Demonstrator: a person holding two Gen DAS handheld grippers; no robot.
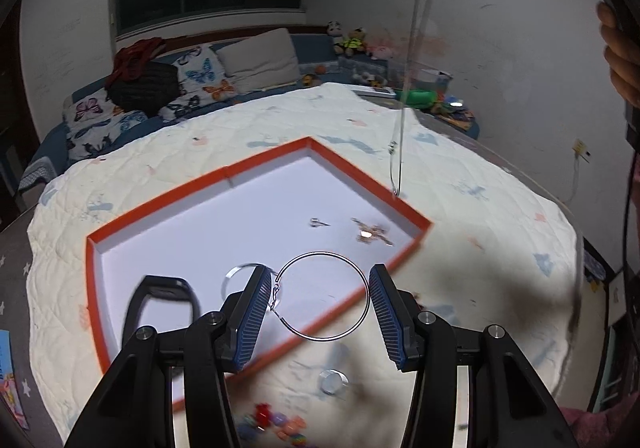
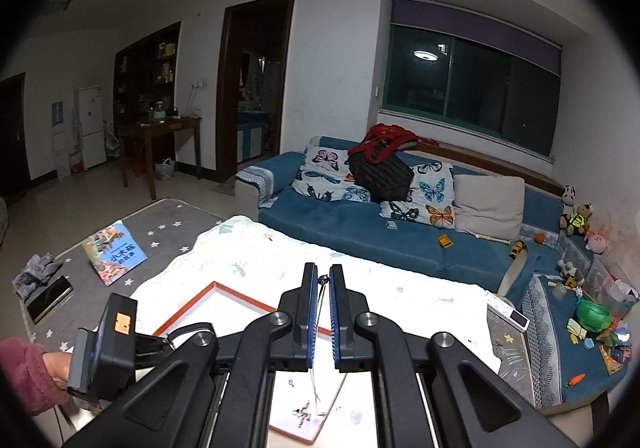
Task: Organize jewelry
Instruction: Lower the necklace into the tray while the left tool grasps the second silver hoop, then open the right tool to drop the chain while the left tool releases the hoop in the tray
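Your left gripper [image 1: 318,302] clamps the hoop earring [image 1: 322,296] above the orange tray [image 1: 96,280] (quilt underneath). Right gripper [image 2: 323,312] jaws are clenched on a thin chain [image 2: 319,300].

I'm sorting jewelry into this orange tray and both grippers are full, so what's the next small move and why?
Probably lower the left gripper over the tray and open it. It holds the big hoop earring across its width, right above the tray's near edge, with bare white floor just ahead. The right gripper, shut on a thin necklace, can wait.
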